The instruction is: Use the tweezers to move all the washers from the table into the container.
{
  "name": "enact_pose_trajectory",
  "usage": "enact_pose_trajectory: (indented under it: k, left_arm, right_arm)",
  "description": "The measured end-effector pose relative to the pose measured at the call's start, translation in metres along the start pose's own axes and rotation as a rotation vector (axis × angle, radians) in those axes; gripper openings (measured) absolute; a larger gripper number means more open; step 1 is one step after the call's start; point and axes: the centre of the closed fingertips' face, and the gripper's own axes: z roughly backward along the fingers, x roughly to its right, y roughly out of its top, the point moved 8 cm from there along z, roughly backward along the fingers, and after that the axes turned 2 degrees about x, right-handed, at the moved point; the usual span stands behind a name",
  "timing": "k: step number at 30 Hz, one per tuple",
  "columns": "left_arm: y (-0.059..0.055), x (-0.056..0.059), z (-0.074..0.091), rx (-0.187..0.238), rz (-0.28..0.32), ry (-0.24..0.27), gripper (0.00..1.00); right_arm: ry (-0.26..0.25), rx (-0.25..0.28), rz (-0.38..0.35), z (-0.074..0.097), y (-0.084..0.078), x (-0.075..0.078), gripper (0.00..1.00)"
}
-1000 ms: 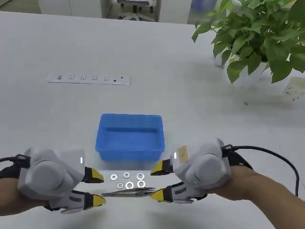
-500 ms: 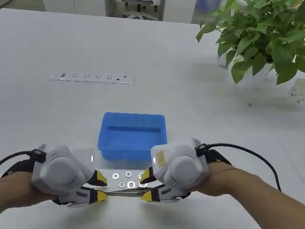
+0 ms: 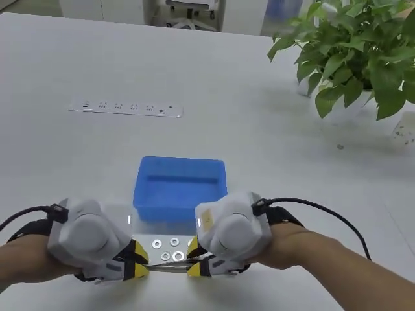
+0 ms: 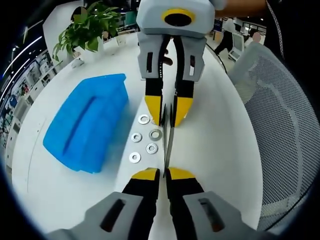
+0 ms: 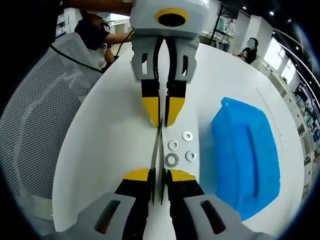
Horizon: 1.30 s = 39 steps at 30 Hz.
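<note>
Tweezers (image 4: 168, 142) clenched end-to-end by L tongs (image 4: 164, 173) & R tongs (image 5: 160, 175); washers (image 3: 174, 241) (head view) prob. part-hidden.

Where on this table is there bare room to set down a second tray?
Bare tabletop lies between the power strip and the blue container, with a wider patch from the container's right side, in the head view, to the potted plant. Crowded: in front of the container, where washers, tweezers, left gripper and right gripper meet.

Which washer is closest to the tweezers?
The washer lying right beside the tweezers, about midway along them. The other four sit farther off, toward the blue container.
</note>
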Motion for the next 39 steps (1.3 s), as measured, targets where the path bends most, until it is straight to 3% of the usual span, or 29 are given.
enact_pose_trajectory:
  k: [20, 32, 39]
  left_arm:
    - [0.004, 0.003, 0.005, 0.004, -0.05, -0.01, 0.06]
    - [0.025, 0.004, 0.026, 0.026, -0.046, -0.001, 0.05]
    - [0.042, 0.006, 0.034, 0.013, -0.056, -0.013, 0.05]
  right_arm:
    - [-0.005, -0.006, 0.011, 0.0, 0.003, -0.003, 0.12]
    - [-0.046, 0.042, -0.043, 0.009, 0.003, -0.004, 0.12]
    - [-0.062, 0.058, -0.07, 0.011, 0.001, -0.007, 0.12]
